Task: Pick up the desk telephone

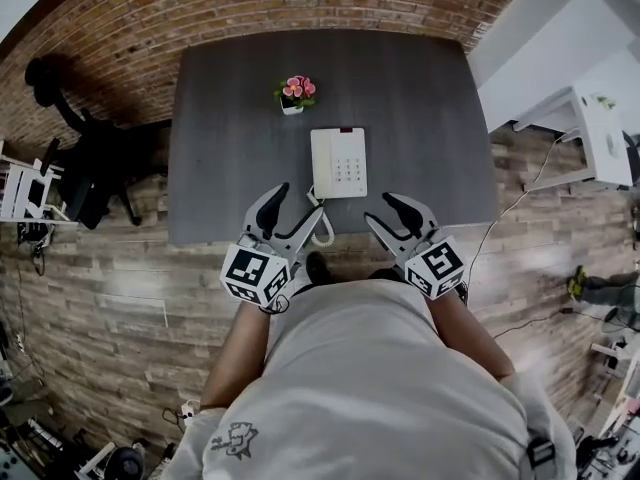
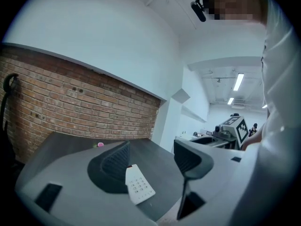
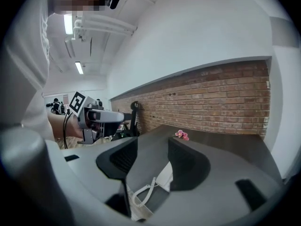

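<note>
The white desk telephone (image 1: 338, 162) lies flat on the dark grey desk (image 1: 230, 138), near its front edge, with its coiled cord (image 1: 322, 230) hanging off that edge. My left gripper (image 1: 290, 214) hovers at the front edge just left of the phone, open and empty. My right gripper (image 1: 390, 216) is just right of it, also open and empty. In the left gripper view the telephone (image 2: 139, 185) shows between the spread fingers of the left gripper (image 2: 150, 161). In the right gripper view the coiled cord (image 3: 143, 192) and a corner of the telephone (image 3: 165, 175) lie beyond the right gripper (image 3: 153, 160).
A small pot of pink flowers (image 1: 296, 93) stands on the desk behind the phone. A black office chair (image 1: 90, 168) is at the desk's left, a white table (image 1: 600, 138) to the right. A brick wall runs behind the desk.
</note>
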`<action>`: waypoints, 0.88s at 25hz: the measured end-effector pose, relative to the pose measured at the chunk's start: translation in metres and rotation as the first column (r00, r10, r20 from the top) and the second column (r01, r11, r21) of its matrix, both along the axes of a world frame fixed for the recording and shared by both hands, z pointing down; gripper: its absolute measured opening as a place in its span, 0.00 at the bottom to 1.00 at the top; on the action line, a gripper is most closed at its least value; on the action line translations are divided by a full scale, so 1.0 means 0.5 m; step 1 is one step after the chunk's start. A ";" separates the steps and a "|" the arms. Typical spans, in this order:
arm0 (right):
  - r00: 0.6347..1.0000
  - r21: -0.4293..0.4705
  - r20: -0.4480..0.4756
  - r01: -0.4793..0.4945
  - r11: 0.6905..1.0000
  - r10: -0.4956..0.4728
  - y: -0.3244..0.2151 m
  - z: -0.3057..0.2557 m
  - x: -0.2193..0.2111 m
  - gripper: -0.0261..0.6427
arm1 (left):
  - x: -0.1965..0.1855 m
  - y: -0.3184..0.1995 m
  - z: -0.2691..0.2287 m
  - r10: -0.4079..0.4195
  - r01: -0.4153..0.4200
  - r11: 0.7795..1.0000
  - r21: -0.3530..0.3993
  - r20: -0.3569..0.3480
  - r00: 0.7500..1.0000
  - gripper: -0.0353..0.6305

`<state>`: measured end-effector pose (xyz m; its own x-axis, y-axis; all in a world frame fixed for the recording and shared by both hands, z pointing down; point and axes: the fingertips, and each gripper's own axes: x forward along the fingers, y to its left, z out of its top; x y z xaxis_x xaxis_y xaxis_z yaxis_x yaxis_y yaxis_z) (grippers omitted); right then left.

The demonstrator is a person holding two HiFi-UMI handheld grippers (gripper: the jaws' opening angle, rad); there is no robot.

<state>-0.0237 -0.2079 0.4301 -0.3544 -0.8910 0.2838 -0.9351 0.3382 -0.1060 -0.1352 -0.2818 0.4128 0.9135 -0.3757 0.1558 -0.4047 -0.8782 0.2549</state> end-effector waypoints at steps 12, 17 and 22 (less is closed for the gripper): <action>0.998 -0.032 0.034 -0.047 0.998 0.048 -0.016 0.030 0.016 0.33 | 0.034 -0.019 0.054 0.075 -0.073 0.996 -0.047 0.053 0.996 0.52; 0.997 -0.063 0.066 -0.029 0.998 0.033 -0.048 0.062 0.037 0.33 | 0.050 -0.045 0.080 0.062 -0.056 0.996 -0.069 0.092 0.994 0.52; 0.996 -0.121 0.091 -0.007 0.993 0.018 -0.077 0.105 0.073 0.33 | 0.081 -0.066 0.112 0.069 -0.056 0.993 -0.100 0.131 0.989 0.52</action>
